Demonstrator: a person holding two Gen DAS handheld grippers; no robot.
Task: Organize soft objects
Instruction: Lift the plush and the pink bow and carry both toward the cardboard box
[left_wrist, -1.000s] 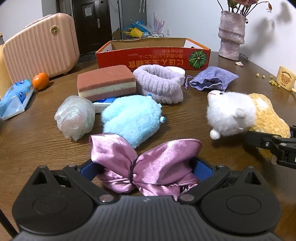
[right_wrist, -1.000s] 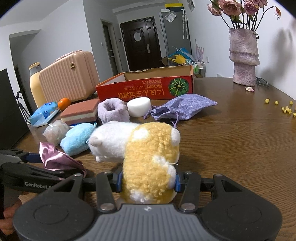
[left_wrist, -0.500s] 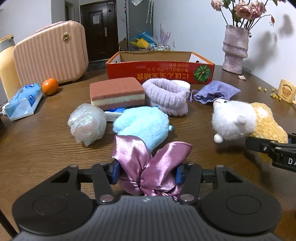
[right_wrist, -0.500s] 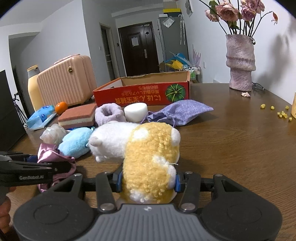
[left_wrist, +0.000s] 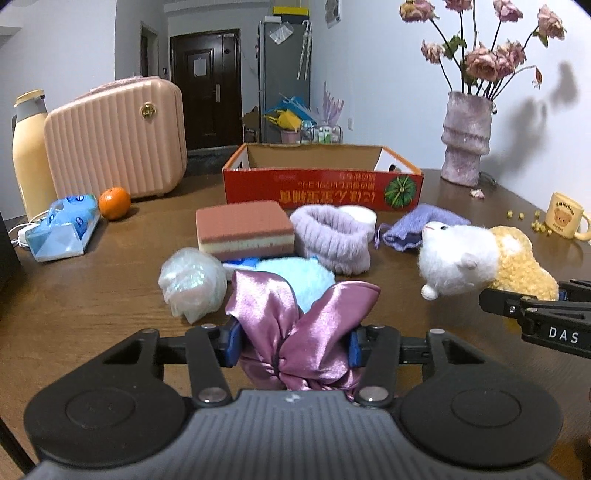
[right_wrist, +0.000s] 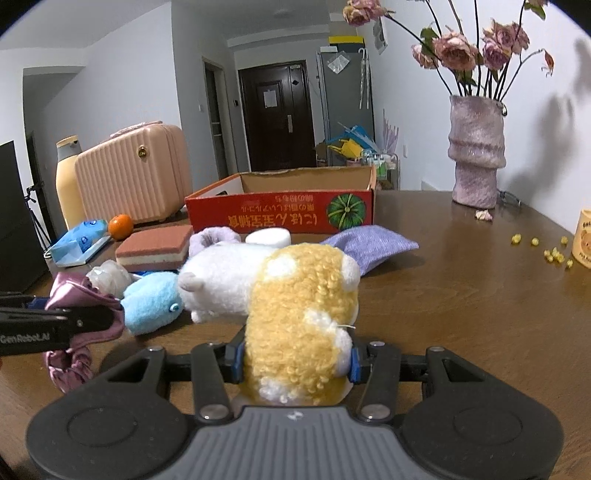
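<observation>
Satin bow (left_wrist: 295, 332) is clamped by left gripper (left_wrist: 293, 343) fingers, just closed; plush toy (right_wrist: 299, 325) is gripped by right gripper (right_wrist: 295, 360).

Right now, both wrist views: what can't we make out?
- Red cardboard box interior: both views look at its front wall, so the floor and any contents are hidden.
- Blue plush: left wrist view, mostly behind the pink satin bow.
- White round block: left wrist view, largely behind the purple fuzzy headband.
- Bear mug: right wrist view, cut off by the frame edge.
- Box lettering: upside down, too small to read.
</observation>
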